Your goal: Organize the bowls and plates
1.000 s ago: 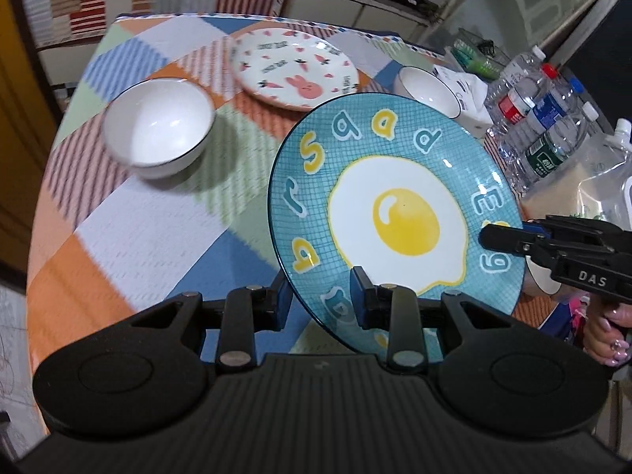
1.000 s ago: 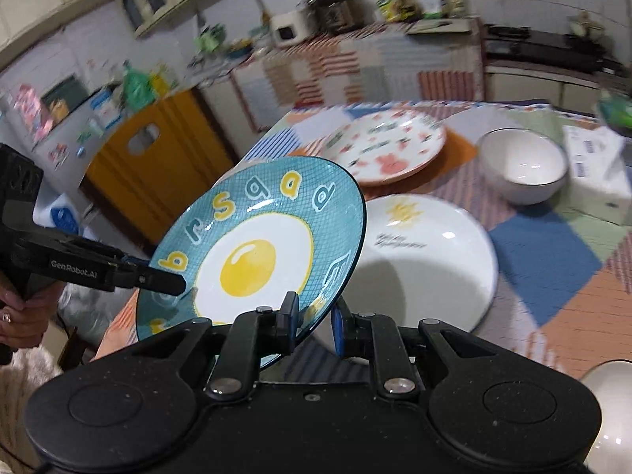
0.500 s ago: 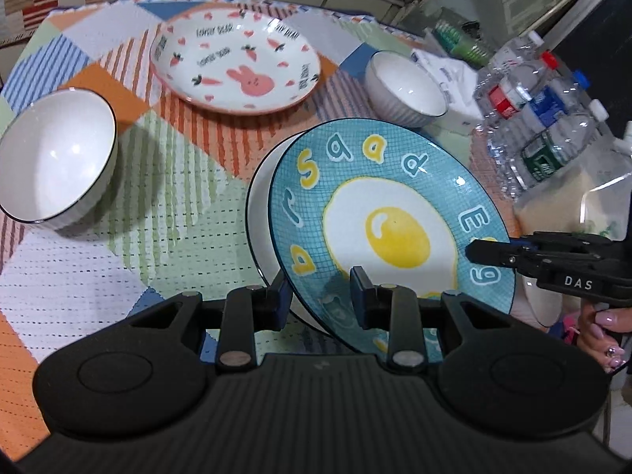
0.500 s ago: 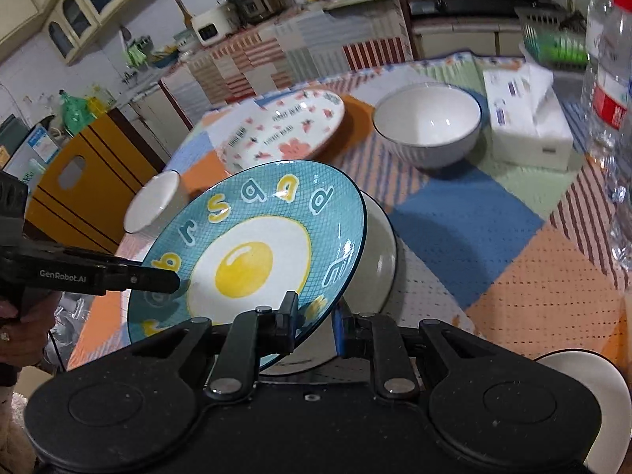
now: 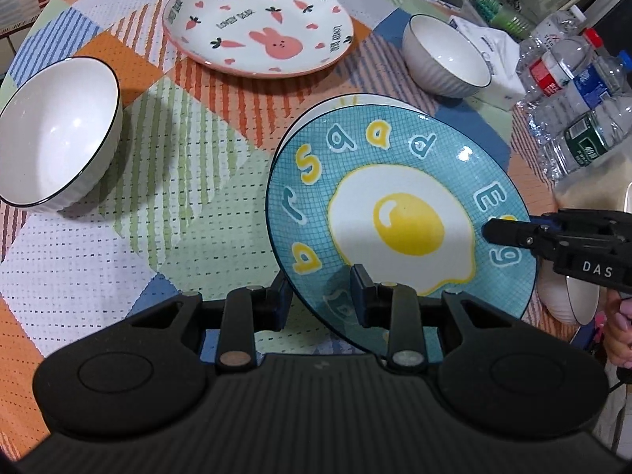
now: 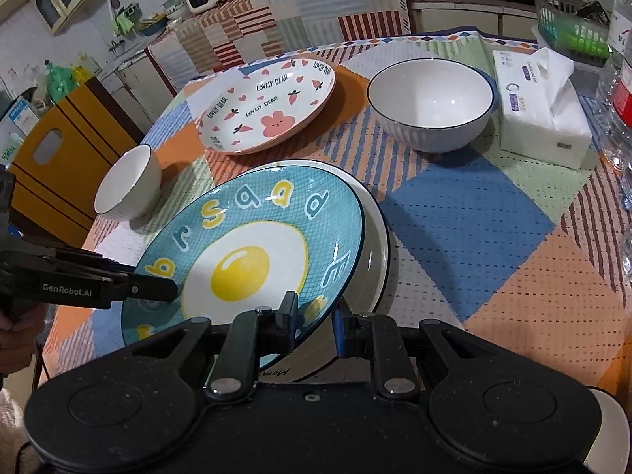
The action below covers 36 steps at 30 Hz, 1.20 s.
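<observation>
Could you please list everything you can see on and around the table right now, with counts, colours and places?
egg plate: one, teal with a fried-egg print, held tilted over the white plate
white plate: one, white, on the table under the egg plate
rabbit plate: one, white and pink, far side of the table
bowls: two, white with dark rims, one on either side of the rabbit plate
tissue pack: one, white, beside a bowl
water bottles: several, clear, table edge
tablecloth: one, multicoloured patchwork
left gripper: black, shut on the egg plate's rim
right gripper: black, shut on the opposite rim
</observation>
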Each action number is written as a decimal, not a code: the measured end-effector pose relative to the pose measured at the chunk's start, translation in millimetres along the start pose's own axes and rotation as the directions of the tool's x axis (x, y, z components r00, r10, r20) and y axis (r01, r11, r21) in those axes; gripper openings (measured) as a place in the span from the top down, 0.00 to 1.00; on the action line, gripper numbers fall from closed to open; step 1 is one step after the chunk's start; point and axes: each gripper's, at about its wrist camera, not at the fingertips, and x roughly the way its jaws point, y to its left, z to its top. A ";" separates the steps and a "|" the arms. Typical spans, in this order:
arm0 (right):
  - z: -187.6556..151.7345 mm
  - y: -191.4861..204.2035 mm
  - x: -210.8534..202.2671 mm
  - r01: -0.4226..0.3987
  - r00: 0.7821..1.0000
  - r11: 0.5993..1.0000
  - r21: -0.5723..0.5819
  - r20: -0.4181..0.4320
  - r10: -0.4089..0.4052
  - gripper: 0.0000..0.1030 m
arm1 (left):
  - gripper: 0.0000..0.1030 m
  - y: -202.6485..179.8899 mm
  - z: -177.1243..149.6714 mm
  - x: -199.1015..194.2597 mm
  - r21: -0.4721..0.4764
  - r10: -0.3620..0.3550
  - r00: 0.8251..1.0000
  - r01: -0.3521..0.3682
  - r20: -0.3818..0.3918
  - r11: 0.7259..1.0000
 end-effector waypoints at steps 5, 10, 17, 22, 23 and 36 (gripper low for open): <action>0.0 1.1 7.6 0.016 1.000 1.000 -0.001 -0.012 -0.016 0.78 | 0.72 0.1 2.0 5.5 -0.003 0.022 0.999 -0.022 -0.023 1.000; 5.2 12.3 11.5 0.063 0.996 0.998 -0.018 -0.068 -0.064 0.75 | 0.71 0.4 7.3 9.5 -0.022 0.030 0.998 -0.032 -0.059 0.999; 15.3 36.3 17.5 0.202 0.968 0.975 -0.091 -0.129 -0.213 0.68 | 0.71 2.1 13.1 18.7 -0.074 0.026 0.994 -0.033 -0.102 0.997; 9.7 45.3 24.3 0.271 0.952 0.949 -0.158 -0.101 -0.289 0.64 | 0.71 -1.2 13.9 22.1 -0.069 0.040 0.993 -0.048 -0.115 0.997; 8.6 47.0 24.6 0.281 0.950 0.944 -0.171 -0.093 -0.299 0.64 | 0.71 -1.7 14.0 22.5 -0.068 0.043 0.992 -0.051 -0.116 0.996; -2.6 70.7 7.1 0.306 0.952 0.892 -0.332 0.088 -0.294 0.65 | 0.74 0.1 24.7 -20.3 -0.047 0.062 0.998 -0.063 -0.025 0.997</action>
